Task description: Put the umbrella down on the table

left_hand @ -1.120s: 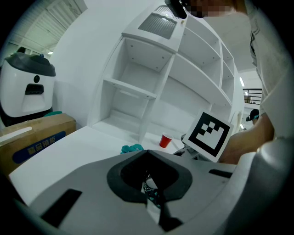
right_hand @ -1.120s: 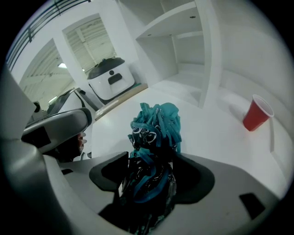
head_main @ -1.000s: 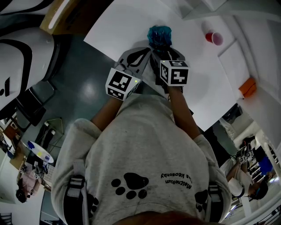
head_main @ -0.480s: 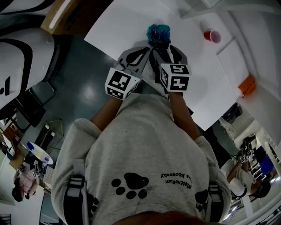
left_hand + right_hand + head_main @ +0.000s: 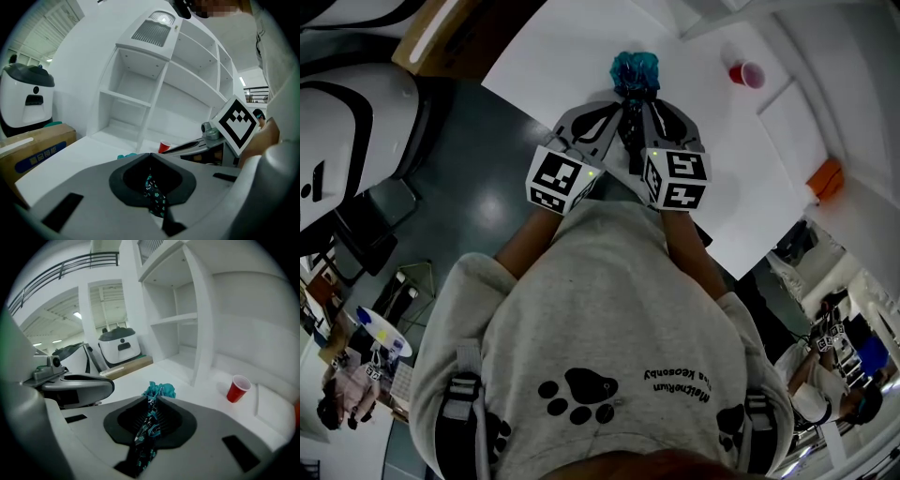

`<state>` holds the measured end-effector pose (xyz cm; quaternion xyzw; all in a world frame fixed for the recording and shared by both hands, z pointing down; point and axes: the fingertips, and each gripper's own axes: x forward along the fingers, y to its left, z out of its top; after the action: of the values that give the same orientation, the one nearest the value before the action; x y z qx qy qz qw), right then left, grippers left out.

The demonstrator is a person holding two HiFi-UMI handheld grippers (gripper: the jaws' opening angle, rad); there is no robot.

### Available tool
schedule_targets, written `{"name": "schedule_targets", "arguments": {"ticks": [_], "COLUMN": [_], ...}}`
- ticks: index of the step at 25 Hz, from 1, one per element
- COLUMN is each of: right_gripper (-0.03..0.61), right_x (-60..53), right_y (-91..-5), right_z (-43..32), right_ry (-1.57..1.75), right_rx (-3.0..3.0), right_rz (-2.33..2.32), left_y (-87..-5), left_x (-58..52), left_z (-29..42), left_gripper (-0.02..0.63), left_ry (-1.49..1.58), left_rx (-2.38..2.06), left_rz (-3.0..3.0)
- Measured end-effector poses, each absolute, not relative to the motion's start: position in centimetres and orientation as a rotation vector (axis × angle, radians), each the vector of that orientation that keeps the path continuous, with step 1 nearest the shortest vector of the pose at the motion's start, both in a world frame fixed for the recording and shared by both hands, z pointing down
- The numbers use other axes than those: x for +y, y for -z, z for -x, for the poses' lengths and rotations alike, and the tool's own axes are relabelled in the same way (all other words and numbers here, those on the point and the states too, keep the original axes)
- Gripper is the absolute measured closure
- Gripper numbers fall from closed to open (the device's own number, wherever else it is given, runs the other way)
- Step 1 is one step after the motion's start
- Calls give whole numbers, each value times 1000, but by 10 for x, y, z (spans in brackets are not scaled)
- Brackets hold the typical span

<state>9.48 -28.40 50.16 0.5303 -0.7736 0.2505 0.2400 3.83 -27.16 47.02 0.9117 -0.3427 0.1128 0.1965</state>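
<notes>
Right gripper view: the right gripper (image 5: 151, 399) has just been closing its jaws, and now they pinch the teal umbrella (image 5: 159, 391). The left gripper (image 5: 150, 155) pinches it too. Both hold it over the white table (image 5: 553, 66), so it is not put down yet.

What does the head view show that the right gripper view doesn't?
Only the head view: the person's grey sweatshirt with black paw prints and the grey floor. Only the right gripper view: tall white shelves, and the jaws of the right gripper, which have just been closing, pressed on the dark patterned cloth of the teal folded umbrella. Both: that umbrella, the red plastic cup and the white table.
</notes>
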Motion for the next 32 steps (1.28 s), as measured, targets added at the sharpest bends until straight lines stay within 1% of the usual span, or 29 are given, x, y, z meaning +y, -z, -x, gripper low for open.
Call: {"name": "schedule_targets", "arguments": {"ticks": [2, 7, 14, 26, 32], "right_gripper": [522, 537, 537, 537, 538], "right_x": [-279, -262, -235, -191, -173], "right_y": [-491, -461, -427, -351, -345], "right_z": [-96, -98, -103, -109, -104], "right_ry": [-658, -574, -446, -195, -153], "right_rx": [-2147, -2235, -2322, -2443, -2474], "right_rz": [-1475, -1541, -1636, -1714, -1686], "left_y": [-465, -449, -426, -358, -348], "left_x": [-267, -253, -233, -195, -181], "left_z": [-39, -42, -50, -47, -42], "left_gripper": [595, 595, 595, 595, 595], "left_ry": [-311, -298, -270, -154, -131], "left_rx": [-961, -965, -961, -1036, -1099], "left_rz": [-2564, -2586, -2633, -2704, -2715]}}
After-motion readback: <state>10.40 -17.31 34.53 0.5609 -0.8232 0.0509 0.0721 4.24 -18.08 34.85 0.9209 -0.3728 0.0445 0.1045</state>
